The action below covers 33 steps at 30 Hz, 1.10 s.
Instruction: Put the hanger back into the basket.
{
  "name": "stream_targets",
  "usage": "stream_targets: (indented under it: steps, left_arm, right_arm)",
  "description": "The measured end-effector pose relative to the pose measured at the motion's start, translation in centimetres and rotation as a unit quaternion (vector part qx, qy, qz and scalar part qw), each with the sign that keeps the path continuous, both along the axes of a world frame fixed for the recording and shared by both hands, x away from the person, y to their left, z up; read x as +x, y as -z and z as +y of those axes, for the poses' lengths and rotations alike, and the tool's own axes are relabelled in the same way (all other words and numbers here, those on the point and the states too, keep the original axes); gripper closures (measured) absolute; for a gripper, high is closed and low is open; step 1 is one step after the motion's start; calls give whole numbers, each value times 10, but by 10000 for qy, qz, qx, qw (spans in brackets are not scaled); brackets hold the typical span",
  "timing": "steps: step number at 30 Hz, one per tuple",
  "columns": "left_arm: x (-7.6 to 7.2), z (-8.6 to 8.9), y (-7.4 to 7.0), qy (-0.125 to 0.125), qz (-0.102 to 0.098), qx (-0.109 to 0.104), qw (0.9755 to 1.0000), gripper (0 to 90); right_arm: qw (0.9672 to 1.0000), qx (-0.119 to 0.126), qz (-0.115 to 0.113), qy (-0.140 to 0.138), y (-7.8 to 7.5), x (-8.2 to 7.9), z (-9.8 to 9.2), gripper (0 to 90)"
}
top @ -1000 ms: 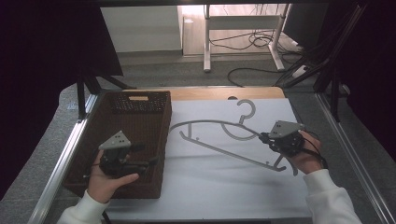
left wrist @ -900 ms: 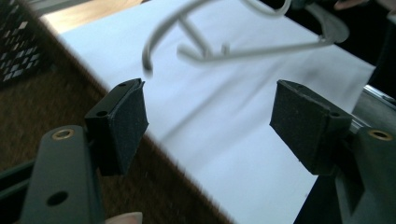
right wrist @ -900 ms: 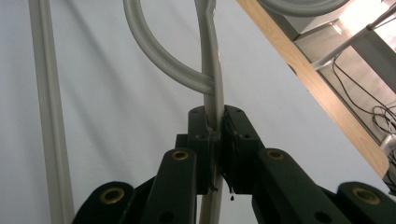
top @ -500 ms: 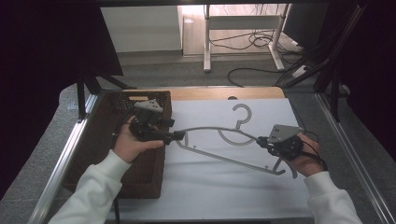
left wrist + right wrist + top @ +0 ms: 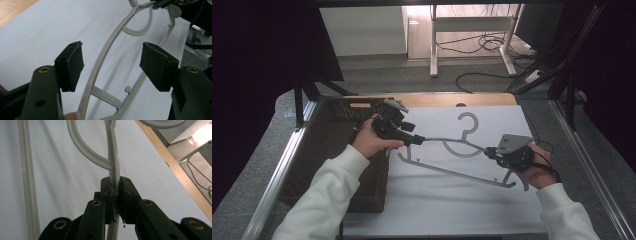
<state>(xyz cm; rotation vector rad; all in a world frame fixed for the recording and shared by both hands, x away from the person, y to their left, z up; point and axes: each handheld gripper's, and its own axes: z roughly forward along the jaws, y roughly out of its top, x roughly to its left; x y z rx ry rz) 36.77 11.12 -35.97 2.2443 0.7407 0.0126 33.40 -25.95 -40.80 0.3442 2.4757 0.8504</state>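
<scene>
White table cover (image 5: 432, 200): my left gripper (image 5: 111, 66) has arrived, jaws closing around the hanger (image 5: 447, 172), not gripping; right gripper (image 5: 115, 202) clamps its shoulder.

light: even overhead | surroundings dark | near fingers (image 5: 72, 65) soft-focus

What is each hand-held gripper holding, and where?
Right hand-held gripper clamps the grey hanger's shoulder arm. Left hand-held gripper straddles its other arm, closing, pads apart.
</scene>
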Motion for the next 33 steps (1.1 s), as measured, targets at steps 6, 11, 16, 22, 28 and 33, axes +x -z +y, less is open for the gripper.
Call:
stream_targets:
  steps: [6,11,16,22,28,33]
  left_arm:
    - [7,-11,2,348,78,147,9993,389]
    - [14,-21,8,636,281,343,9970,440]
    - [18,-28,17,834,520,507,9939,501]
    - [19,-31,23,1100,814,615,9887,767]
    - [13,-29,20,1308,748,462,9875,817]
    - [8,-17,15,1194,600,126,9910,820]
  right_arm:
    - [9998,26,-88,-178,-4,-2,3,817]
    - [9993,16,-176,-335,-7,-5,6,817]
    - [9987,57,-234,-441,-9,-6,6,817]
    - [9987,26,-239,-444,-8,-5,6,813]
    - [9990,122,-172,-392,-7,-2,5,799]
    - [9988,356,-135,-319,-6,0,6,720]
